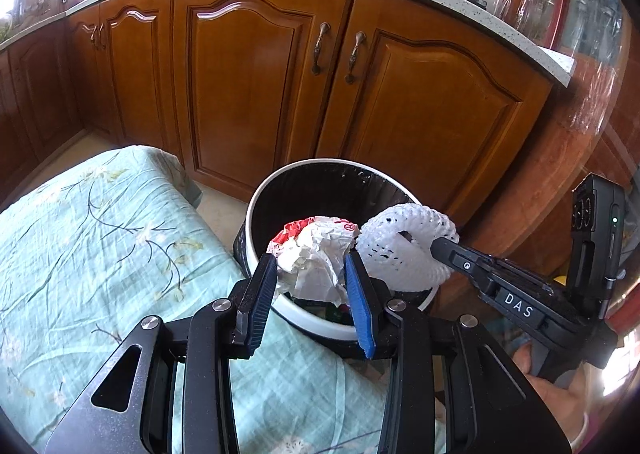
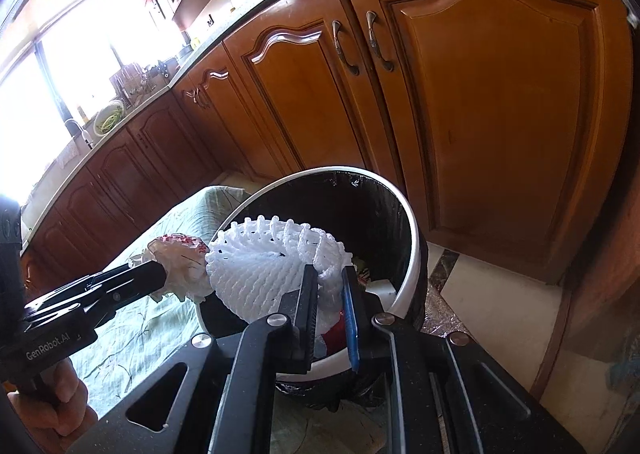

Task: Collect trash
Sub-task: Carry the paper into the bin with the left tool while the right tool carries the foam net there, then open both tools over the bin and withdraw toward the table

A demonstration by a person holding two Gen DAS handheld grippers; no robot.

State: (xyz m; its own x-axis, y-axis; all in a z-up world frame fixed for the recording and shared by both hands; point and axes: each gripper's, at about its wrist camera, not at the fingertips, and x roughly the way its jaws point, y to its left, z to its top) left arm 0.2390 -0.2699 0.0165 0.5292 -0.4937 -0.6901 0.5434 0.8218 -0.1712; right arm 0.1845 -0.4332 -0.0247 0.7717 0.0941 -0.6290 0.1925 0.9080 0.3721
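Left gripper [image 1: 310, 266] squeezes a crumpled paper wrapper [image 1: 314, 254], and the right gripper [image 2: 330, 286] beside it pinches a white foam net [image 2: 272, 274]. Both pieces hang just over the open trash bin [image 1: 260, 197], right under the grippers' tips.

A white foam net [image 1: 404, 250] and a crumpled white-and-red wrapper [image 1: 316, 254] hang over a white-rimmed bin [image 1: 320, 324] lined in black. The cloth [image 1: 100, 246] is pale green with dark sprigs; the cabinets [image 1: 256, 81] are amber wood.
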